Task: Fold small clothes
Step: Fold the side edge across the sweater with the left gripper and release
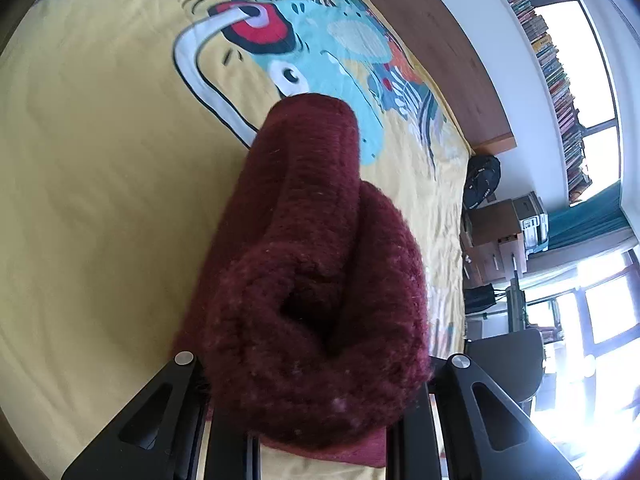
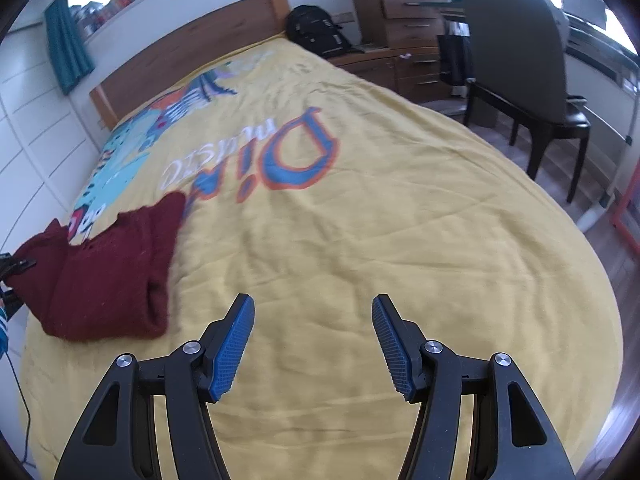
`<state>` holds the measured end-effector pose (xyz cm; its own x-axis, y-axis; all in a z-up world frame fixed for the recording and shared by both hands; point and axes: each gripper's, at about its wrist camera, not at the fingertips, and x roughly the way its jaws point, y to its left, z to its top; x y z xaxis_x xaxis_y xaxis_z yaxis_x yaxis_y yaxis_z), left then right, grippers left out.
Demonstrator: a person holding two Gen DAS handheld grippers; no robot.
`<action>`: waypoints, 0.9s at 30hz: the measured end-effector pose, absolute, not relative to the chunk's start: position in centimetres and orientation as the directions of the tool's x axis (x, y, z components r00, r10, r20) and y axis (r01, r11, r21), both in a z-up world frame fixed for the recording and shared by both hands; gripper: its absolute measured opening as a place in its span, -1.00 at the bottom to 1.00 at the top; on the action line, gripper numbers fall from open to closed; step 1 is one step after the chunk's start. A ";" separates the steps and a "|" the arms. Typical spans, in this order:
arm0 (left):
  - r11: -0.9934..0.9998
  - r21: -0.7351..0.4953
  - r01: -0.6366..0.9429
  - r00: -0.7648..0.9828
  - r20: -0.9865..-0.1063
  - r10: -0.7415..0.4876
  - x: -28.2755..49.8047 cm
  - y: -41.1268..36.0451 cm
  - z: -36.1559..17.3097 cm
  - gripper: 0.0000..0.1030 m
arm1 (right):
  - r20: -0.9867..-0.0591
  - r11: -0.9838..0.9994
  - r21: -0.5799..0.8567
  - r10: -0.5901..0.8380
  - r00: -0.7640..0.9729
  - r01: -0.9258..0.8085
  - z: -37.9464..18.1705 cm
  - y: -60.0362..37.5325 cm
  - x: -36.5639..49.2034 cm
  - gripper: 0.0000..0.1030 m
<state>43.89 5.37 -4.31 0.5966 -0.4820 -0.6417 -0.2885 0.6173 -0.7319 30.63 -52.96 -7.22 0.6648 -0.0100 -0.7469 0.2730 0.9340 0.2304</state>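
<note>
You are in a home bedroom. A bed with a wooden headboard point(image 2: 192, 44) is spread with a yellow cartoon-print cover point(image 2: 380, 216). Beside it you have a black backpack point(image 2: 318, 32), wooden drawer units point(image 2: 404, 20), and a dark chair point(image 2: 516, 56) on wood flooring. A long shelf packed with books point(image 1: 556, 80) runs high along the wall by the windows, with a teal curtain point(image 2: 66, 48).

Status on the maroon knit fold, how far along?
Partly done: the maroon knit is already doubled over on the yellow bedcover. In hand: the left tongs grip one end. The right tongs are open and empty. Left: finish folding and lay it flat.
</note>
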 end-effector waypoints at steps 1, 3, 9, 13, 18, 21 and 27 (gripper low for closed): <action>0.611 -0.737 -0.289 0.595 -0.638 -0.488 44.1 4.8 -4.2 -0.69 | -0.745 0.932 0.232 -0.014 0.667 0.279 -7.2 -53.4 30.4 0.22; 0.602 -0.746 -0.286 0.593 -0.631 -0.500 44.7 3.4 -4.0 -0.69 | -0.742 0.927 0.237 -0.020 0.670 0.290 -7.2 -54.2 29.9 0.22; 0.573 -0.785 -0.237 0.575 -0.589 -0.568 46.3 -2.0 -3.1 -0.69 | -0.742 0.913 0.244 -0.042 0.669 0.328 -7.5 -56.4 28.3 0.22; 0.586 -0.795 -0.157 0.534 -0.567 -0.627 47.0 -7.2 -2.0 -0.69 | -0.744 0.901 0.243 -0.064 0.665 0.359 -7.7 -58.0 27.0 0.22; 0.695 -0.718 -0.039 0.439 -0.637 -0.634 46.6 -14.3 -2.2 -0.69 | -0.743 0.884 0.244 -0.094 0.662 0.400 -7.8 -60.0 25.4 0.22; 0.782 -0.623 0.025 0.389 -0.715 -0.582 45.3 -17.4 -3.7 -0.69 | -0.746 0.873 0.248 -0.105 0.657 0.421 -8.1 -60.9 24.7 0.22; 0.863 -0.493 0.107 0.353 -0.793 -0.497 42.2 -20.2 -6.1 -0.69 | -0.756 0.865 0.251 -0.106 0.646 0.434 -8.9 -61.3 24.1 0.22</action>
<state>42.24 -20.15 -6.13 0.3529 -0.4966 -0.7930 0.1070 0.8634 -0.4930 24.12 -61.33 -8.93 0.6462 -0.1055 -0.7559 0.4344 0.8651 0.2506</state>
